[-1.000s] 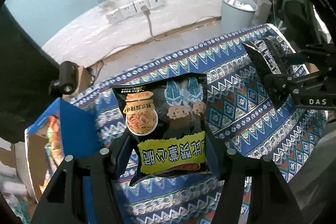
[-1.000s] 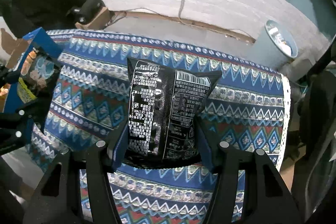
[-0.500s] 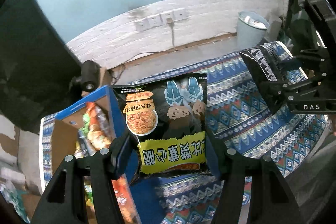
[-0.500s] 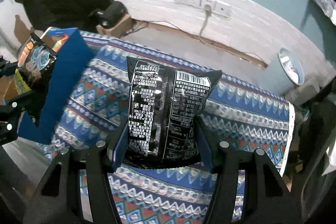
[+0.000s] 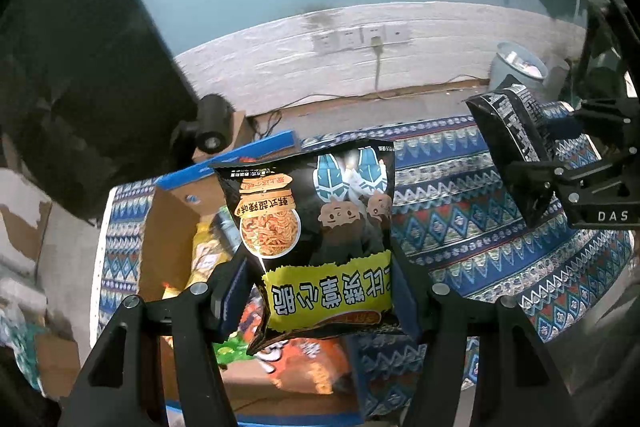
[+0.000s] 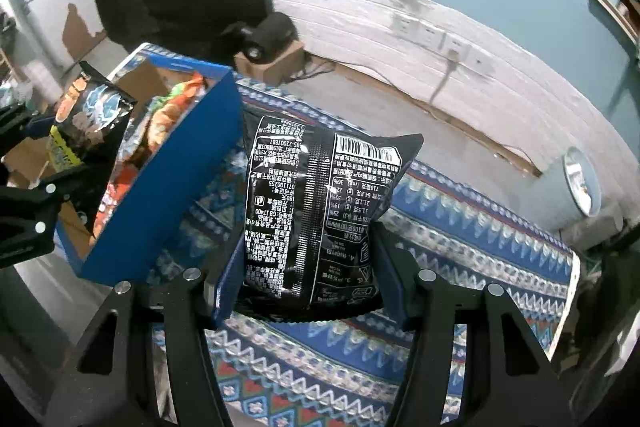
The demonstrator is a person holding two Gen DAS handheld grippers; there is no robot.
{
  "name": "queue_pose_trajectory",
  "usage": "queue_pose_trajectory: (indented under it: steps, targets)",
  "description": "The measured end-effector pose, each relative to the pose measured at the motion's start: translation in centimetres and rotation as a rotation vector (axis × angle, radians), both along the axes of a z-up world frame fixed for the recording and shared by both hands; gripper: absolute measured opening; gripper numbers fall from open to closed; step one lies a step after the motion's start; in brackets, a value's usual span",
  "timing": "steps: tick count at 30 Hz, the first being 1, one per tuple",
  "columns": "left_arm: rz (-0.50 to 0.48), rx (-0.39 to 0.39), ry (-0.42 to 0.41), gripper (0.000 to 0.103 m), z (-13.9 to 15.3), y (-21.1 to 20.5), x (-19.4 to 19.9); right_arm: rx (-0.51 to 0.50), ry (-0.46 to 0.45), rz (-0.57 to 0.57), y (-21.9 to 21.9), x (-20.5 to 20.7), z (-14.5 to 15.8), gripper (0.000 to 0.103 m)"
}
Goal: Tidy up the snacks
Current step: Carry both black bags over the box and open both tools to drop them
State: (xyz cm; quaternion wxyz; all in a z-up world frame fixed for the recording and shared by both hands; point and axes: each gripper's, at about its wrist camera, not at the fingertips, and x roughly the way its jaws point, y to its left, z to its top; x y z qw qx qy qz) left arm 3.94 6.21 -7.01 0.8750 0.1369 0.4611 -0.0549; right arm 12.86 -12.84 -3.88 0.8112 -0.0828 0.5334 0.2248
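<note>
My left gripper (image 5: 320, 291) is shut on a black and yellow noodle snack bag (image 5: 316, 227) and holds it above the open blue cardboard box (image 5: 256, 151), which holds several snack packs. My right gripper (image 6: 304, 279) is shut on a second black snack bag (image 6: 316, 211), its printed back facing me, above the patterned tablecloth (image 6: 460, 239), right of the blue box (image 6: 160, 195). The right gripper and its bag also show in the left wrist view (image 5: 516, 147). The left gripper's bag shows in the right wrist view (image 6: 88, 119).
A grey waste bin (image 5: 516, 67) stands on the floor beyond the table's far right. A black camera (image 5: 212, 131) on a small cardboard box sits behind the blue box. Wall sockets (image 5: 360, 37) with a cable run along the white wall.
Both grippers have moved left with their bags. The left bag went from over the tablecloth to above the blue box; the right bag came closer to the box's side.
</note>
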Motion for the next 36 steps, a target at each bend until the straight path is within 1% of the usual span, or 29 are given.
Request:
queue_pose_trajectory:
  steps: [5, 10, 16, 20, 24, 30, 34, 36]
  targets:
    - [0.048, -0.011, -0.012, 0.063, 0.3, 2.9, -0.3, 0.009, 0.000, 0.042, 2.9, 0.4, 0.1, 0.059]
    - [0.112, 0.004, -0.021, 0.063, -0.1, 6.4, -0.5, 0.020, 0.001, 0.088, 5.7, 0.7, 0.2, 0.059]
    - [0.190, -0.010, 0.017, 0.063, -1.6, 10.3, -0.6, 0.044, 0.008, 0.133, 8.7, 1.0, 0.2, 0.059]
    - [0.229, -0.026, 0.048, 0.063, -2.7, 12.1, -0.6, 0.068, 0.013, 0.160, 11.1, 1.4, 0.3, 0.059]
    - [0.263, -0.039, 0.073, 0.063, -3.6, 13.7, -0.8, 0.086, 0.011, 0.191, 13.5, 1.4, 0.7, 0.059]
    - [0.294, -0.025, 0.108, 0.063, -5.1, 15.0, -0.9, 0.113, 0.026, 0.234, 16.7, 1.6, 0.6, 0.059]
    - [0.299, -0.047, 0.132, 0.064, -5.3, 15.1, -0.8, 0.118, 0.042, 0.257, 18.5, 1.6, -0.1, 0.059]
    - [0.299, -0.046, 0.129, 0.067, -5.1, 15.1, -0.9, 0.131, 0.050, 0.266, 19.1, 1.8, -0.6, 0.059]
